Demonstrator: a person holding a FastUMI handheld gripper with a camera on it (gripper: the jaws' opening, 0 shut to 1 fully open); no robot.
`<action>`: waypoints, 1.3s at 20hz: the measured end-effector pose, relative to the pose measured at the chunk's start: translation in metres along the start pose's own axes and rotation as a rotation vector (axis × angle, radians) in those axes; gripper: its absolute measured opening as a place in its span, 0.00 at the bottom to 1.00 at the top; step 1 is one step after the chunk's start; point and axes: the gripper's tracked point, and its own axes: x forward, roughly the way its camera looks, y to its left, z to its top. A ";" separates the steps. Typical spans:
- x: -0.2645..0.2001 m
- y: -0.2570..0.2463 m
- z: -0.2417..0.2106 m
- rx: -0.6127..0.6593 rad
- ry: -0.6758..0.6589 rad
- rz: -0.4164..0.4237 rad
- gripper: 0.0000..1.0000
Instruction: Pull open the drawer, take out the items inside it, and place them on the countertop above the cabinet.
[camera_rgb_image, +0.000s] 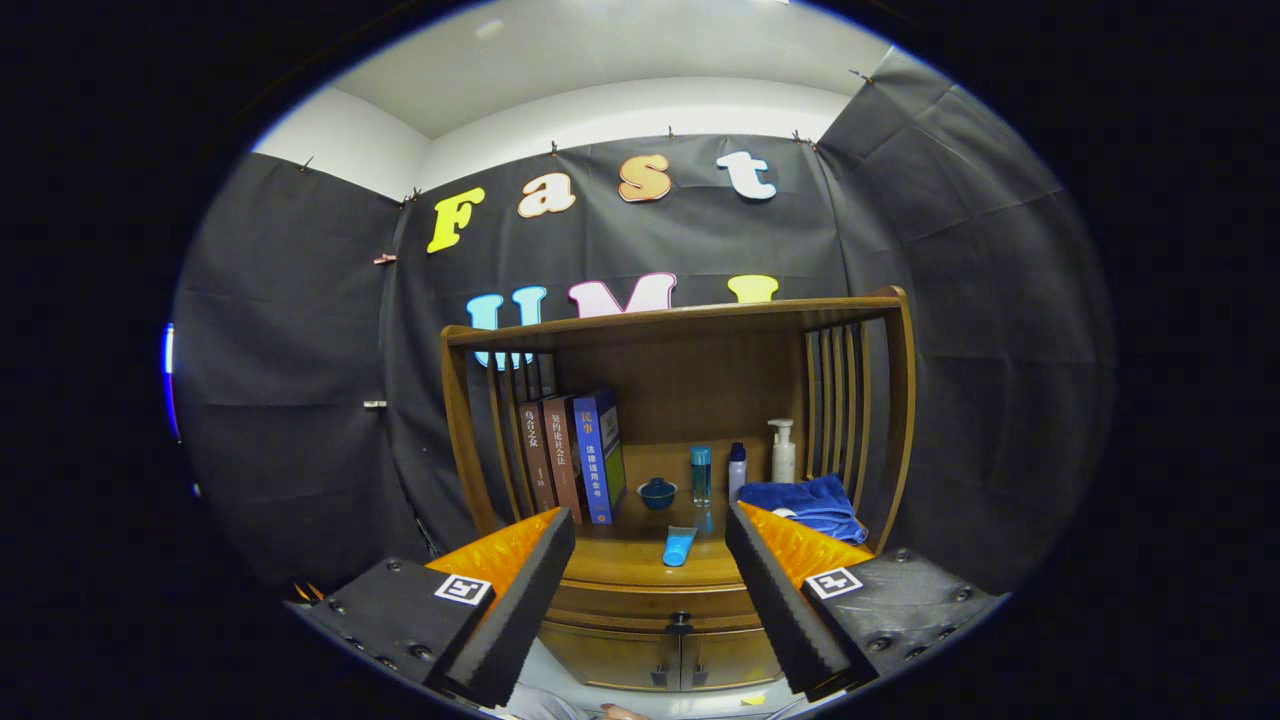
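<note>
Gripper (650, 560) agape before cluttered countertop (620, 565)

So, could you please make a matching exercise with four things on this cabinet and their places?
Things:
1. books
2. blue tube
3. blue cloth
4. pump bottle

Places:
A. lying flat near the countertop's front edge, between the open gripper fingers
B. standing behind the folded cloth, by the right slats
C. standing upright at the left side
D. folded at the right side, beyond the right finger

Pairs: 1-C, 2-A, 3-D, 4-B
</note>
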 end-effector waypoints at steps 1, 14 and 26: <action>0.000 0.000 0.000 0.000 -0.001 0.002 0.98; 0.003 0.002 -0.003 -0.004 0.009 0.000 0.98; 0.002 0.001 -0.003 -0.001 0.006 -0.007 0.98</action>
